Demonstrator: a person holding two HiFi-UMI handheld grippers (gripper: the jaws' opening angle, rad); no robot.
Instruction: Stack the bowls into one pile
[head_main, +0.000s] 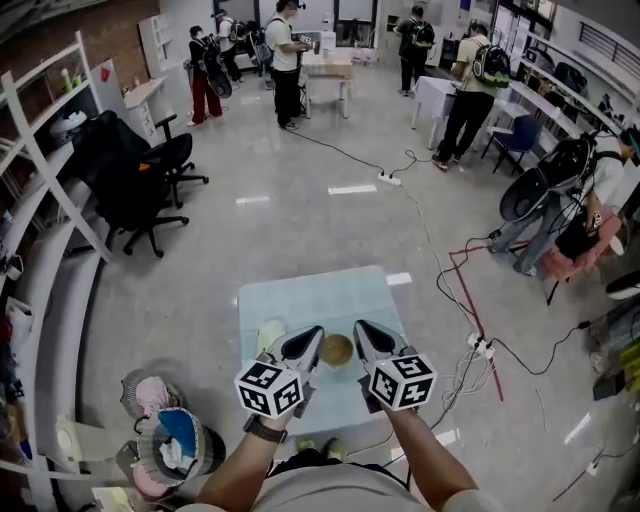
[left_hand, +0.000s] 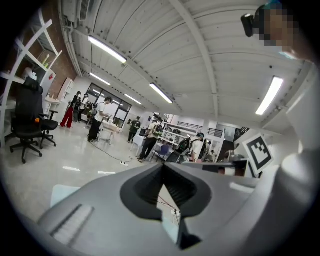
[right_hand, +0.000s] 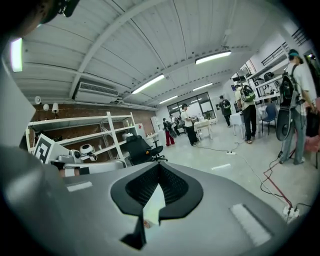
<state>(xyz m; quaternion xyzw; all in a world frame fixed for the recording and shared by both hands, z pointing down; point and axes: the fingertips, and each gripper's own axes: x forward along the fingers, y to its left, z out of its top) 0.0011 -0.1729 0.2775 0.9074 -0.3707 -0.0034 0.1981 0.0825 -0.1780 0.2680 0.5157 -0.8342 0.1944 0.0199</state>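
A small pale table (head_main: 300, 295) stands just in front of me. On it a brown bowl (head_main: 337, 350) shows between my two grippers, and a cream bowl (head_main: 270, 334) sits to its left, partly hidden by the left gripper. My left gripper (head_main: 310, 338) and right gripper (head_main: 362, 332) hang side by side above the table's near half, both pointing forward. In the left gripper view the left gripper (left_hand: 162, 167) has its jaws closed tip to tip with nothing held. The right gripper (right_hand: 159, 167) looks the same in its own view. Both gripper views look out over the room, with no bowl in them.
A black office chair (head_main: 140, 185) and white shelving (head_main: 40, 170) stand at the left. A basket of cloths (head_main: 175, 445) sits on the floor at lower left. Cables and a power strip (head_main: 481, 348) lie right of the table. Several people stand at the far end.
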